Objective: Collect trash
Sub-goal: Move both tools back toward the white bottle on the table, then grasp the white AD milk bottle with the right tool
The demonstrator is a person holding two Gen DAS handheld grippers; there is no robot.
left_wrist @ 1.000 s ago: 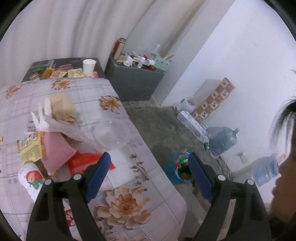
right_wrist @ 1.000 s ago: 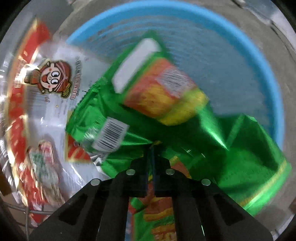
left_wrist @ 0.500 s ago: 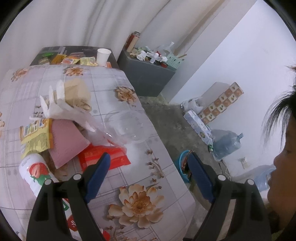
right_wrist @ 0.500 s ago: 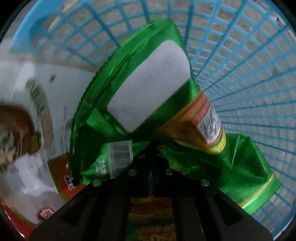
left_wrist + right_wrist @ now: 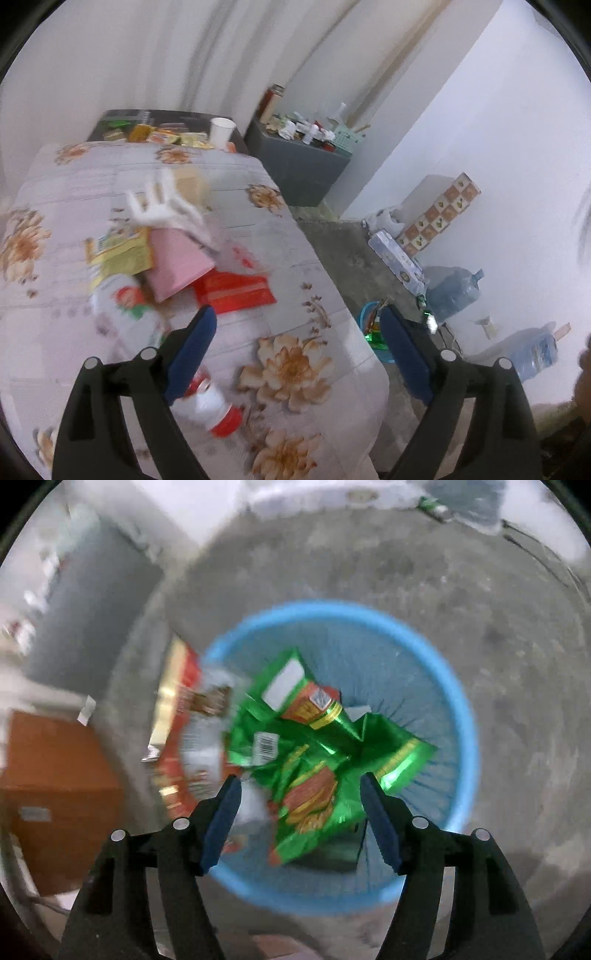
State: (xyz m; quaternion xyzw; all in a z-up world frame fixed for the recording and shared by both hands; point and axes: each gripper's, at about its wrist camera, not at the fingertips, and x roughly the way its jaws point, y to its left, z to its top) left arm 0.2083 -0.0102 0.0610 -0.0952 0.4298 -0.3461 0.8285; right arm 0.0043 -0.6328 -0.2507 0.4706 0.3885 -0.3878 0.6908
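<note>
The right gripper (image 5: pixel 301 786) hangs above a blue basket (image 5: pixel 461 716), jaws opening, green wrappers (image 5: pixel 317 753) lying free below; the left gripper (image 5: pixel 297 332), jaws opening and empty, faces the littered table (image 5: pixel 258 206).

Opening, empty right claw (image 5: pixel 300 812) above green wrappers (image 5: pixel 314 746) in blue basket (image 5: pixel 467 716).

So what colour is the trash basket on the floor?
Light blue; the basket shows best in the right wrist view, wrappers inside.
</note>
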